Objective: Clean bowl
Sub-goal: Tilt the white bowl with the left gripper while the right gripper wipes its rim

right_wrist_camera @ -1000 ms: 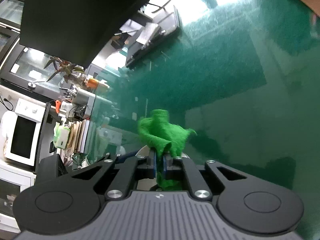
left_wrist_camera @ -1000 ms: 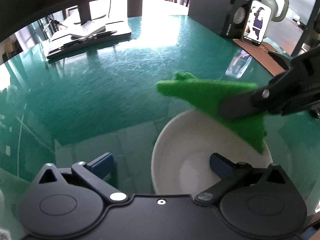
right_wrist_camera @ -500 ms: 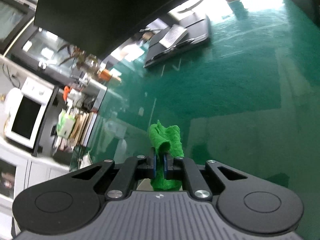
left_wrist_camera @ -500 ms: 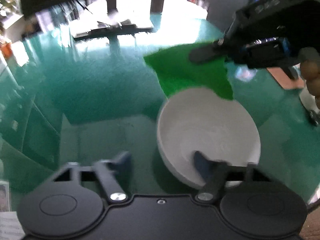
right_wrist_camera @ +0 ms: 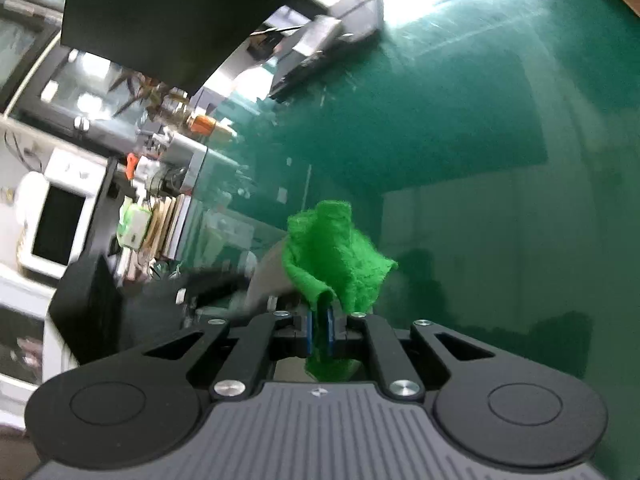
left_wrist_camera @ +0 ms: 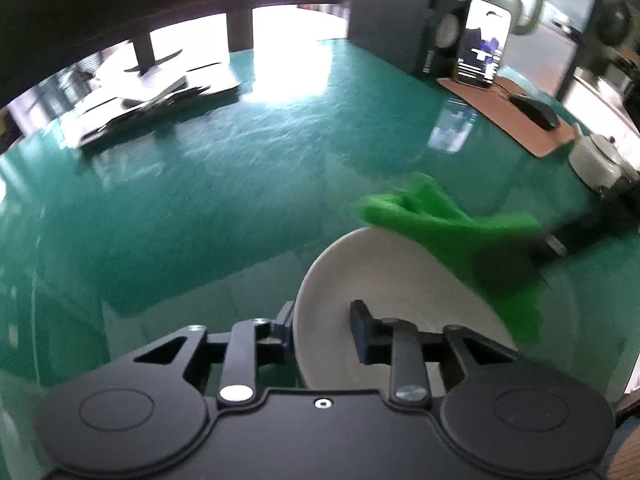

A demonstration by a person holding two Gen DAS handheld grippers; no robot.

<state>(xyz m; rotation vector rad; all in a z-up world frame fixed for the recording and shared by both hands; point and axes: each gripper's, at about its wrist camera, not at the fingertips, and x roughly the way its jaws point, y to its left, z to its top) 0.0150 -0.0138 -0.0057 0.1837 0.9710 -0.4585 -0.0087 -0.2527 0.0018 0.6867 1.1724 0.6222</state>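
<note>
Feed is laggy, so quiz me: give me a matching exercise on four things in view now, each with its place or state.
Things:
1. white bowl
2. green cloth
3. phone
4. computer mouse

Places or states:
A. lying on the brown mat
B. pinched in the right gripper
C. propped upright, screen lit
D. near rim between the fingers of the left gripper

Pairs: 1-D, 2-B, 3-C, 4-A
</note>
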